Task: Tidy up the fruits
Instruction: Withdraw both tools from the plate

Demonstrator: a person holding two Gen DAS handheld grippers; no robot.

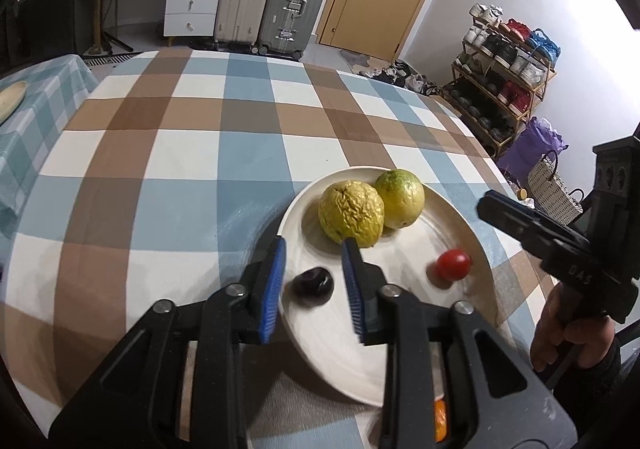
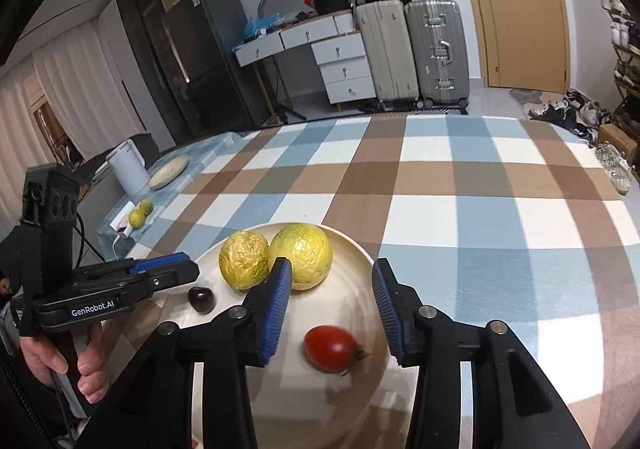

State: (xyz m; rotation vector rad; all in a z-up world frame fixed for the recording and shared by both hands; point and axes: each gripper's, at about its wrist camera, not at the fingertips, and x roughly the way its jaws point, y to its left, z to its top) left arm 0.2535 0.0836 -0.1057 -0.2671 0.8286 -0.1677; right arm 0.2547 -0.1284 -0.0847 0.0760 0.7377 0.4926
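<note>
A white plate [image 1: 404,345] on the checked tablecloth holds two wrinkled yellow-green fruits [image 1: 351,213] [image 1: 400,198], a dark cherry [image 1: 312,286] and a red cherry tomato [image 1: 453,264]. My left gripper [image 1: 314,249] is open, its blue pads either side of the cherry, just above it. In the right wrist view my right gripper [image 2: 330,275] is open above the plate [image 2: 360,253], the tomato [image 2: 331,348] lying between its fingers. The two yellow fruits [image 2: 244,259] [image 2: 306,251] and the cherry [image 2: 201,299] lie beyond. The left gripper [image 2: 160,267] shows at the left.
An orange fruit [image 1: 440,419] shows partly under my left gripper. A side table at the left carries a white canister [image 2: 128,165], a plate [image 2: 170,171] and two green-yellow fruits [image 2: 141,212]. Suitcases, drawers, a door and a shoe rack stand behind.
</note>
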